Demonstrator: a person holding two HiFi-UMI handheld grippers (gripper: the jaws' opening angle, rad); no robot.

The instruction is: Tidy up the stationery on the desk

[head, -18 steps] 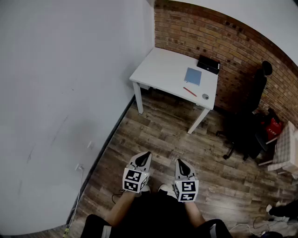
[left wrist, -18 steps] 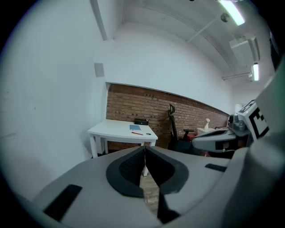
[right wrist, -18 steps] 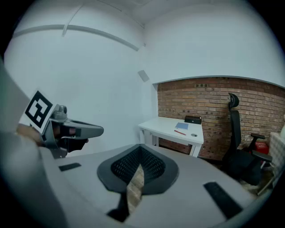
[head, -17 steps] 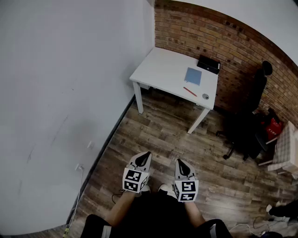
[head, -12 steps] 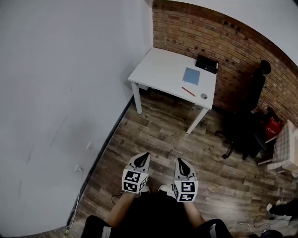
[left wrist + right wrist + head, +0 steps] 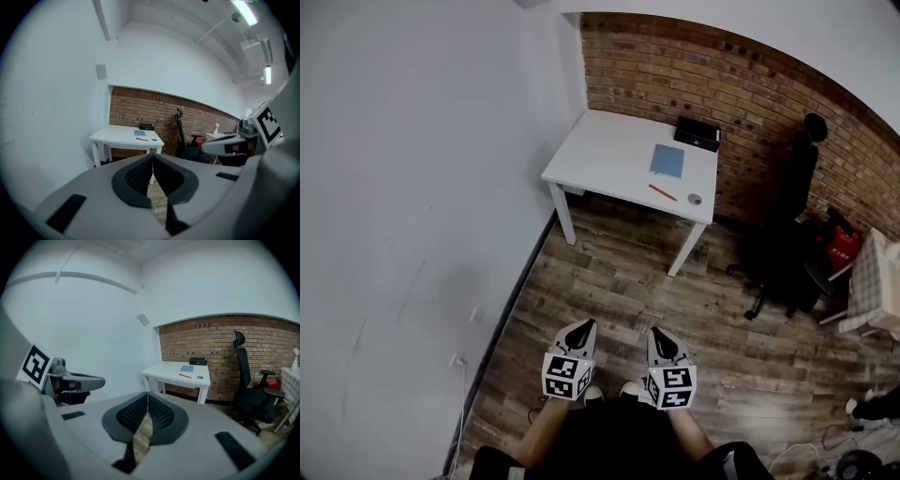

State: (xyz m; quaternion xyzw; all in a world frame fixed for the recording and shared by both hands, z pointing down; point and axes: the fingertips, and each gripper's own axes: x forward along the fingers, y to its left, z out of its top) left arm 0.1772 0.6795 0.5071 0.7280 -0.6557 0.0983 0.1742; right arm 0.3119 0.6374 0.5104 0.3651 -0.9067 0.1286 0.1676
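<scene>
the notebook [image 6: 667,160], pen [image 6: 663,192] and black box [image 6: 697,134] lie on the desk [image 6: 600,150], well ahead of the fingers. left gripper [image 6: 585,325] and right gripper [image 6: 657,331] sit side by side over the floor [image 6: 619,281], fingers closed on nothing.

Office chair [image 6: 780,262]: black, stood on the floor beside the brick wall.
Brick wall [image 6: 741,80]: red-brown, seen at the far side.
Floor [image 6: 609,291]: dark wood planks.
Red object [image 6: 841,246]: just beside the chair, kind not made out.
</scene>
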